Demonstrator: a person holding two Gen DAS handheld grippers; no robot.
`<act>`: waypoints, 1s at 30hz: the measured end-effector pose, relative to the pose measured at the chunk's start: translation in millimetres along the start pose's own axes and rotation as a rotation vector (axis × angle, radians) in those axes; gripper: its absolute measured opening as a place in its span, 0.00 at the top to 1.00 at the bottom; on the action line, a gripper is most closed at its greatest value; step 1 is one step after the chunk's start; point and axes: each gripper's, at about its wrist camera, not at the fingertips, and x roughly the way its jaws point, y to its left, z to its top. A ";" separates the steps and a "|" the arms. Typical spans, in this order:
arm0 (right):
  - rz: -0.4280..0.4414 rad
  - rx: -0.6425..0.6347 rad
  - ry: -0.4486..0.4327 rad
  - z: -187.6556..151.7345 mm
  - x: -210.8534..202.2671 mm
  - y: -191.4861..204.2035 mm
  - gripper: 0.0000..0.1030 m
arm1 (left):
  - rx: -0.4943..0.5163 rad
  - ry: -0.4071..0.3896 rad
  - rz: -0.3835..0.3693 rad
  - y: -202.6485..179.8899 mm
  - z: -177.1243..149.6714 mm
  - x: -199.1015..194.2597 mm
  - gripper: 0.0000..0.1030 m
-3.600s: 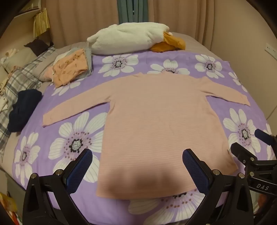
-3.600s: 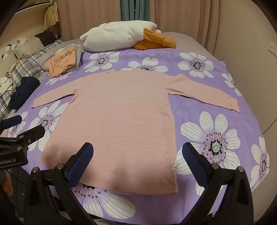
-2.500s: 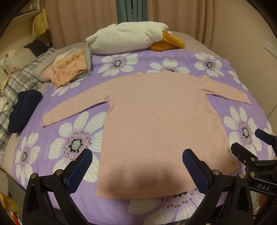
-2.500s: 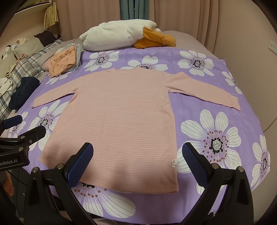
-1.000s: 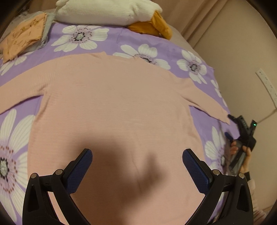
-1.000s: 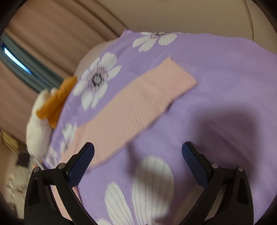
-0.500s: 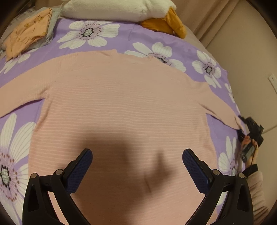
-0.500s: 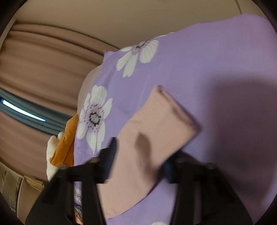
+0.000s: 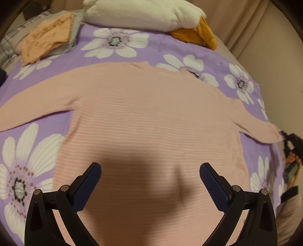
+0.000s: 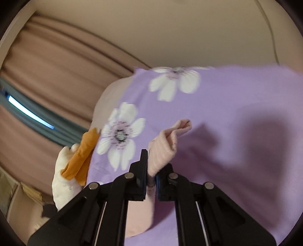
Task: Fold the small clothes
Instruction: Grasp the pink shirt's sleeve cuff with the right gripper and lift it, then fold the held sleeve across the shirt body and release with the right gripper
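Seen from the left wrist, a pink long-sleeved top lies spread flat on a bed covered by a purple flowered sheet. The left claw hangs above the lower body of the top with its jaws wide and nothing between them; its blue pads are clear of the cloth. One sleeve reaches out toward the left edge of the bed and lies flat. The other sleeve runs to the right edge, where the right claw meets its cuff beside the wall. Along the far edge of the bed sit a white plush toy with orange parts and, toward the far left corner, a folded peach garment on a grey one. Bare sheet shows between the top's neckline and these things, and on both sides of its body.

From the right wrist, the right claw is clamped on the sleeve cuff, jaws narrow, the cuff bunched and raised off the sheet. Past it the sheet is bare up to the bed's far corner, with the wall and curtains close behind. The picture is blurred.
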 end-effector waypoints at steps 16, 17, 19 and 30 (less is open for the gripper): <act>0.065 -0.570 0.155 -106.7 38.5 239.3 0.93 | -0.146 -0.017 0.022 74.8 2.0 -28.9 0.00; 0.078 -0.601 0.168 -118.7 42.6 253.2 0.93 | -0.147 -0.021 0.025 77.9 2.4 -30.9 0.00; 0.098 -0.658 0.184 -144.8 46.7 281.4 0.93 | -0.150 -0.027 0.029 86.0 3.3 -33.6 0.00; 0.127 -1.090 0.345 -335.0 99.6 345.8 0.93 | -0.206 -0.051 0.086 124.6 8.6 -33.9 0.00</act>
